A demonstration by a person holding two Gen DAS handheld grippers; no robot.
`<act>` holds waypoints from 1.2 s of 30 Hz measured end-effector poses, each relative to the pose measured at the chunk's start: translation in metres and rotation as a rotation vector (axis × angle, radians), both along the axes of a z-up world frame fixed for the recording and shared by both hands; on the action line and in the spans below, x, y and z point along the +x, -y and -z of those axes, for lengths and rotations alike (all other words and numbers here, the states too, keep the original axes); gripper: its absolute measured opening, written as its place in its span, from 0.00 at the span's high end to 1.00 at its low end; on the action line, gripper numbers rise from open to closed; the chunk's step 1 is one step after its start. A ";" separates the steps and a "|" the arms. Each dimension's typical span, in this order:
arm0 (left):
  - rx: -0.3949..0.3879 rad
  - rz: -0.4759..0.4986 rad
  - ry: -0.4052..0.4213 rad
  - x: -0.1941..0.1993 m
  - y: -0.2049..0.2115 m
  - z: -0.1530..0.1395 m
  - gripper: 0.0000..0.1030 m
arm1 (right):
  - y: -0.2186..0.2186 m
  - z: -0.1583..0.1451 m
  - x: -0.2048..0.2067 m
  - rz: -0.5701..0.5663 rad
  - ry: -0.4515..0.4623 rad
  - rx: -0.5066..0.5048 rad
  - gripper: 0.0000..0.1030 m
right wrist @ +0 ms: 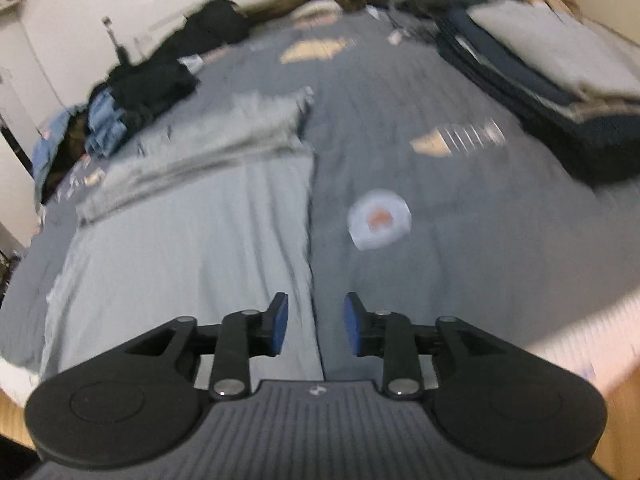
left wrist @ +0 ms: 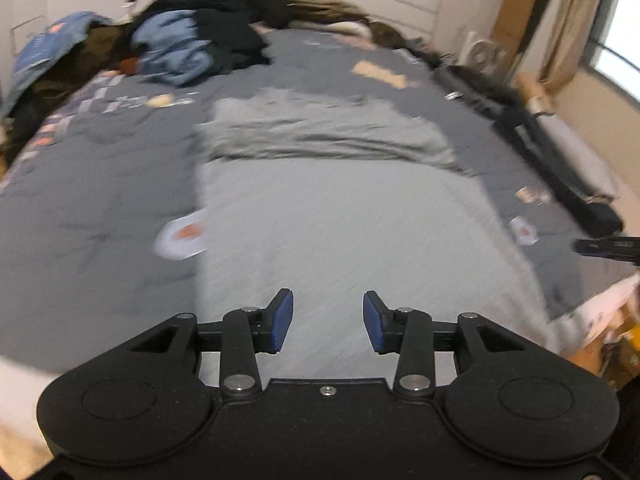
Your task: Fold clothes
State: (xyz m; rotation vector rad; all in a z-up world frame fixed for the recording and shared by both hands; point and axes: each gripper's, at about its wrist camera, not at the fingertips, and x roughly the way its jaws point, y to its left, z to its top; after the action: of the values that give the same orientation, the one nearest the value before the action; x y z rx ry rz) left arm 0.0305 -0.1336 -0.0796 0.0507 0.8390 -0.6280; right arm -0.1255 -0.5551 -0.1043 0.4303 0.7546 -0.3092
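left gripper [left wrist: 328, 322]: jaws stand partly apart, blue pads facing each other across a clear gap; nothing sits between them and nothing is pinched. it hangs above the near part of the light grey garment, not touching it.
right gripper [right wrist: 316, 324]: jaws partly apart as well, the gap a little narrower; nothing is held. it hangs over the right edge of the garment, where the cloth meets the bedcover.
light grey garment [left wrist: 340, 232]: spread flat on the bed [left wrist: 100, 184], its near end reaching the bed's near edge. its far part is folded back on itself into a rumpled darker grey band [left wrist: 320, 132] lying across the middle of the bed.
garment in the right wrist view [right wrist: 192, 232]: lies left of centre, its straight right edge running from the near edge of the bed toward the middle.
bedcover [right wrist: 460, 208]: dark grey with printed patches, one a pale round patch [right wrist: 379, 219] just beside the garment's right edge.
pile of clothes [left wrist: 208, 36]: black and blue pieces heaped at the far left corner of the bed, well apart from the garment.
folded stack [right wrist: 540, 64]: dark and pale pieces along the bed's far right edge.
sharpness: both views are blurred.
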 end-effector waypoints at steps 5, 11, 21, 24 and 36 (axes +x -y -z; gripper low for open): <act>-0.063 0.006 -0.025 0.037 0.066 0.034 0.61 | 0.011 0.012 0.050 -0.016 0.061 -0.155 0.61; -0.080 0.066 -0.032 0.071 0.118 0.056 0.61 | 0.008 0.046 0.117 -0.138 0.038 -0.476 0.59; -0.069 0.098 -0.083 0.111 0.153 0.073 0.61 | 0.006 0.067 0.202 -0.402 0.019 -0.798 0.59; -0.066 0.094 -0.094 0.120 0.157 0.075 0.61 | 0.007 0.073 0.219 -0.456 0.006 -0.812 0.59; -0.031 0.087 -0.082 0.126 0.161 0.069 0.60 | 0.018 0.092 0.226 -0.525 -0.024 -0.905 0.97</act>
State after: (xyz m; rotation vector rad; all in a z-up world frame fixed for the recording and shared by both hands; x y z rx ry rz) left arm 0.1567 -0.2944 -0.1487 0.0335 0.9101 -0.7292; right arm 0.1008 -0.5736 -0.1960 -0.6211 0.6489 -0.1337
